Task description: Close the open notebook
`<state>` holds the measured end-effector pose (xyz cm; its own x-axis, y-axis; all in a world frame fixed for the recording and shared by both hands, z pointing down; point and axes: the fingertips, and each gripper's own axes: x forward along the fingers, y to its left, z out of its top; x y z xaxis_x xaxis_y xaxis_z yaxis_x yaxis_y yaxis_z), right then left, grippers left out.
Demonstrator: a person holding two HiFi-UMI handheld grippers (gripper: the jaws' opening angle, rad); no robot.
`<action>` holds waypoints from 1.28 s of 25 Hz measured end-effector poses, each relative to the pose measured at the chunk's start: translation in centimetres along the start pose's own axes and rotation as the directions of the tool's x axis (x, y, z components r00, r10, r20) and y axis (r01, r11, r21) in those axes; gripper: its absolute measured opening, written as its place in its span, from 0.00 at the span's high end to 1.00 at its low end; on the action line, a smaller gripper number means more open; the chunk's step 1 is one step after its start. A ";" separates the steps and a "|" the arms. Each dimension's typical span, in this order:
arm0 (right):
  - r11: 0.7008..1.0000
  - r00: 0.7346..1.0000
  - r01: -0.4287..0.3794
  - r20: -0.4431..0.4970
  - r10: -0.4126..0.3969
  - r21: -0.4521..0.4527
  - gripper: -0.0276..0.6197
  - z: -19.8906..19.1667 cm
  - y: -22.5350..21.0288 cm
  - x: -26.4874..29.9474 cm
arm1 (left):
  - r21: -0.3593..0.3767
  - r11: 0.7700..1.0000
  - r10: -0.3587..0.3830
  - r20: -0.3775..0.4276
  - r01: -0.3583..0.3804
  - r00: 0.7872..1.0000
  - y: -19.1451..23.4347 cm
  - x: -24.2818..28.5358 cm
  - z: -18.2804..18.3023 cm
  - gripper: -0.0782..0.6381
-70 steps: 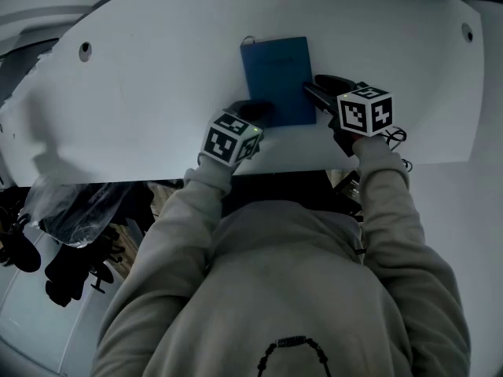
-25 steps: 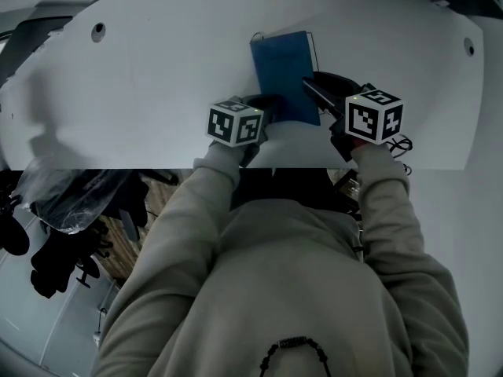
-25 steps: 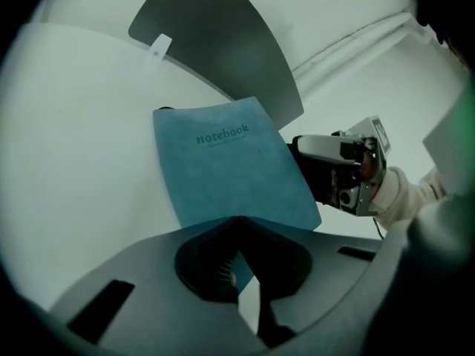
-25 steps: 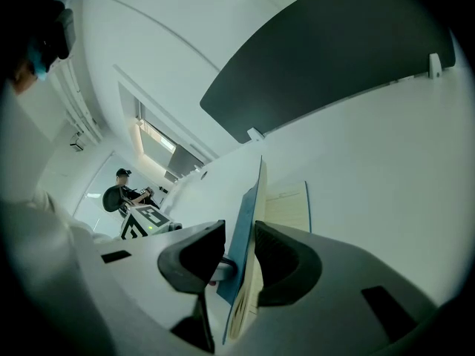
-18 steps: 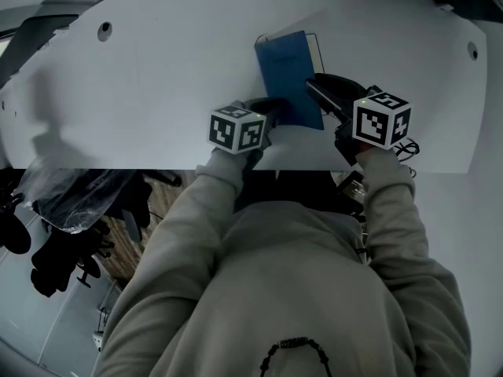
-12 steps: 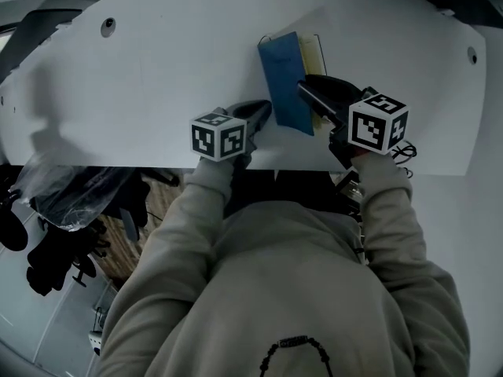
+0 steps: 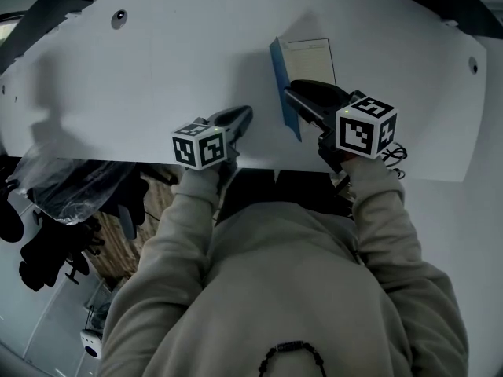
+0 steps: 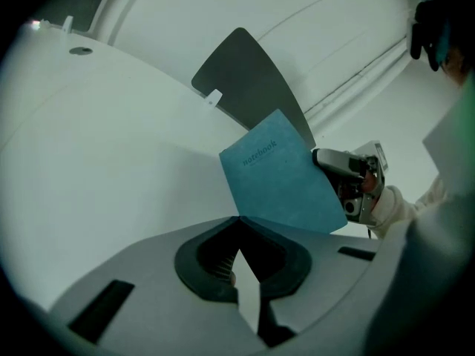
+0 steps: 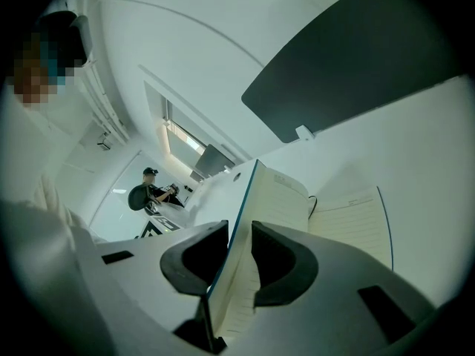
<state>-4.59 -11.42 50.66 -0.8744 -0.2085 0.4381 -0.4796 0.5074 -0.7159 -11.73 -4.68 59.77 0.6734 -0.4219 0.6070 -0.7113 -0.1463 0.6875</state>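
Two tongs work here, and we begin at the right tongs [image 9: 239, 232]. Their jaws have just been closing and now clamp the notebook [image 9: 276, 199]. The blue cover [image 9: 245, 199] and a sheaf of lined pages stand on edge between the pads. To the right of that raised part, the other lined page lies flat on the white worktop [image 9: 415, 139].

In the head view the right tongs [image 7: 289, 93] sit right of centre, under their marker cube [image 7: 365, 128]. They hold the cover [image 7: 281, 77] nearly upright, so we see it as a narrow blue strip. The notebook [image 7: 310, 57] lies in the upper middle of the frame, near the far edge of the worktop [image 7: 157, 69].

The left tongs [image 7: 244, 115] lie lower left of the notebook and apart from it. In the left gripper view the left tongs [image 8: 237, 221] are clenched tip to tip with nothing between them. Just above that tip rises the tilted outer face of the cover [image 8: 278, 173], printed "notebook". The right tongs [image 8: 349, 176] meet its right edge.
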 end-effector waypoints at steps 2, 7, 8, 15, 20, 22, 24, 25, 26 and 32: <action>1.000 1.000 0.001 -0.012 -0.001 -0.023 0.79 -0.1 0.4 0.4 | 0.003 1.000 -0.004 0.006 0.004 1.000 -0.1 -0.3 -0.1 0.89; 0.996 0.996 -0.085 -0.029 0.085 -0.007 0.79 -0.8 2.5 3.1 | -0.023 1.000 0.011 0.063 -0.009 0.998 1.1 -2.0 0.6 0.89; 0.995 0.994 -0.099 -0.040 0.099 -0.009 0.79 -1.0 2.9 4.0 | -0.030 0.999 0.014 0.071 -0.012 0.997 1.5 -2.4 0.6 0.89; 0.990 0.983 -0.141 -0.116 0.140 -0.004 0.79 -3.0 3.4 8.1 | -0.072 0.996 0.053 0.112 -0.045 0.992 3.5 -4.9 0.3 0.89; 0.990 0.975 -0.141 -0.176 0.139 0.001 0.79 -4.5 3.0 9.8 | -0.110 0.992 0.069 0.131 -0.054 0.989 4.3 -5.8 -0.6 0.89; 0.991 0.970 -0.133 -0.205 0.130 -0.003 0.79 -5.4 3.1 11.3 | -0.127 0.990 0.074 0.141 -0.056 0.987 5.4 -6.6 -1.0 0.89; 0.992 0.965 -0.126 -0.235 0.121 -0.006 0.79 -6.3 3.0 12.5 | -0.144 0.988 0.079 0.147 -0.057 0.986 6.1 -7.2 -1.4 0.89; 0.993 0.962 -0.121 -0.247 0.116 -0.007 0.79 -6.7 2.7 12.9 | -0.150 0.987 0.080 0.150 -0.057 0.985 6.3 -7.4 -1.6 0.89; 0.993 0.960 -0.117 -0.257 0.111 -0.005 0.79 -7.0 2.4 13.2 | -0.153 0.987 0.081 0.153 -0.057 0.985 6.4 -7.6 -1.6 0.89; 0.994 0.949 -0.105 -0.300 0.101 0.002 0.79 -8.6 1.6 14.8 | -0.164 0.985 0.081 0.161 -0.055 0.984 7.1 -8.9 -2.3 0.89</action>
<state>-17.72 -6.49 60.68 -0.8558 0.1043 0.5067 -0.3852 0.5252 -0.7588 -22.31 0.12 60.18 0.5720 -0.5712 0.5887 -0.7044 0.0256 0.7093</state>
